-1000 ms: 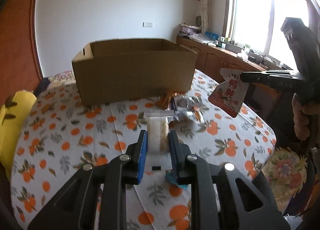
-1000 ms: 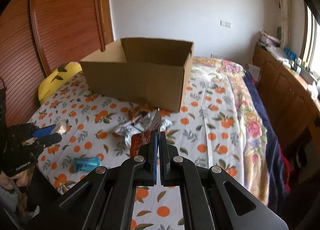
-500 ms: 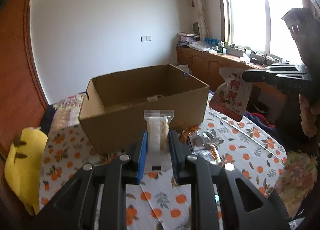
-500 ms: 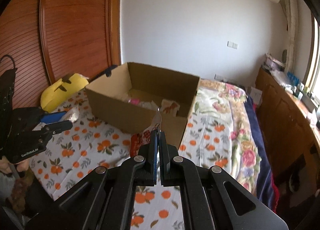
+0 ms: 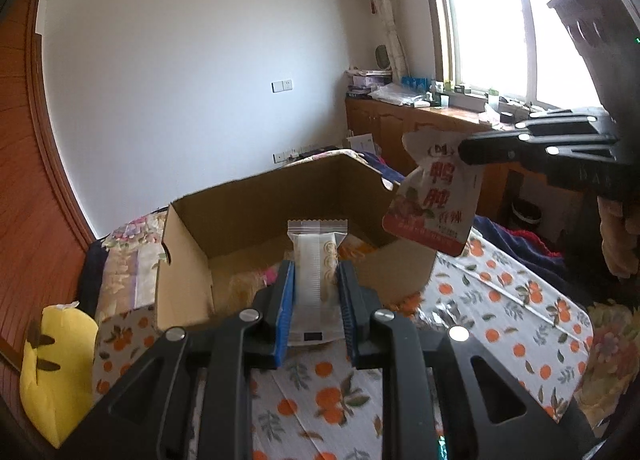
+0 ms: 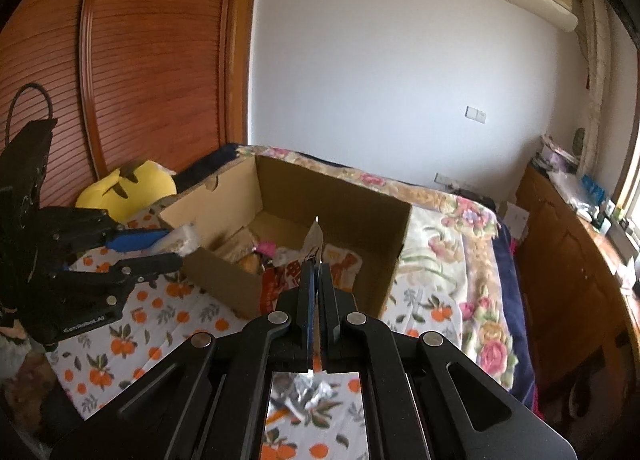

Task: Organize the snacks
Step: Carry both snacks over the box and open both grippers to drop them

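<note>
An open cardboard box [image 5: 280, 195] stands on the orange-print cloth, with several snacks inside [image 6: 256, 256]. My left gripper [image 5: 316, 280] is shut on a clear white biscuit packet [image 5: 316, 260], held above the box's near wall. My right gripper [image 6: 316, 280] is shut on the top edge of a red and white snack pouch [image 5: 434, 203], which hangs over the box's right corner. In the right wrist view the pouch [image 6: 292, 272] shows edge-on and the left gripper [image 6: 148, 248] is at the box's left corner.
A crumpled silver wrapper [image 6: 308, 392] lies on the cloth in front of the box. A yellow plush pillow [image 5: 56, 360] sits at the left. A wooden cabinet [image 6: 568, 260] runs along the right, under the window. A wooden sliding door [image 6: 152, 59] stands behind the box.
Both grippers have risen and moved forward with their packets, from low over the cloth to above the box's rim. The box's inside has come into view.
</note>
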{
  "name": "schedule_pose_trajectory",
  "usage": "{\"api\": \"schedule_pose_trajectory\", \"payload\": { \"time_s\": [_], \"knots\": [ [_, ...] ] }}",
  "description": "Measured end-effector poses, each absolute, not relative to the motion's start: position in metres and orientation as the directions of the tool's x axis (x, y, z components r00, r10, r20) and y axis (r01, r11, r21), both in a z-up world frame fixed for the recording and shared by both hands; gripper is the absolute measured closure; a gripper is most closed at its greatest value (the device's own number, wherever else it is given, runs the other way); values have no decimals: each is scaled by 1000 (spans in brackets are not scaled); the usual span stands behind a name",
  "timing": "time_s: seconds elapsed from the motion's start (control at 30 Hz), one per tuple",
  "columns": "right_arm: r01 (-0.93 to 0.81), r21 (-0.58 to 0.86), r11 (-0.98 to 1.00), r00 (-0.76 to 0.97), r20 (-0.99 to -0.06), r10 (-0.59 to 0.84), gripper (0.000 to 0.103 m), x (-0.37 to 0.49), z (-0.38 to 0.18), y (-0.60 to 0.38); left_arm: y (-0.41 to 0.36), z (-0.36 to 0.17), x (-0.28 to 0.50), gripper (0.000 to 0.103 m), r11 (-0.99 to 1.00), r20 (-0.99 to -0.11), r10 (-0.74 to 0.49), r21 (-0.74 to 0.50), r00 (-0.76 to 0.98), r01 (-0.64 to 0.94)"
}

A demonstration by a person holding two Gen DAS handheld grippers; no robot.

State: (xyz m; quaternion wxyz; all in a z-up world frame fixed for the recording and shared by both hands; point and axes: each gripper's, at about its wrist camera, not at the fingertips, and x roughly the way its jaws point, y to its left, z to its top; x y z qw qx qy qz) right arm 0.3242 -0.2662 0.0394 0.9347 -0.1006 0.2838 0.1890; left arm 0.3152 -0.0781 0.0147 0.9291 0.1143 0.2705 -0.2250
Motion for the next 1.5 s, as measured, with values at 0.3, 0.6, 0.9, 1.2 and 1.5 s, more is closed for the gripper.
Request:
{"api": "schedule_pose_trajectory", "payload": {
  "time_s": [0.3,0.6,0.9,1.2,1.5],
  "knots": [
    [-414,-87,906,772,-561,299,103,359,38,-255,-63,10,372,83,888,-568,-361,34,740,459],
    [-408,-69,910,760,-579,297,103,395,17,-245,-51,-20,413,83,902,-602,-357,-22,715,431],
    [-396,-24,918,720,-629,294,103,421,-23,-235,-47,-43,415,78,895,-615,-378,-50,692,444],
    [-393,-13,919,682,-675,282,103,433,-49,-222,-48,-42,389,68,887,-588,-402,-58,702,459],
    [-379,-7,925,665,-697,267,103,439,-61,-223,-51,-30,368,64,880,-547,-409,-23,730,475]
  ]
}}
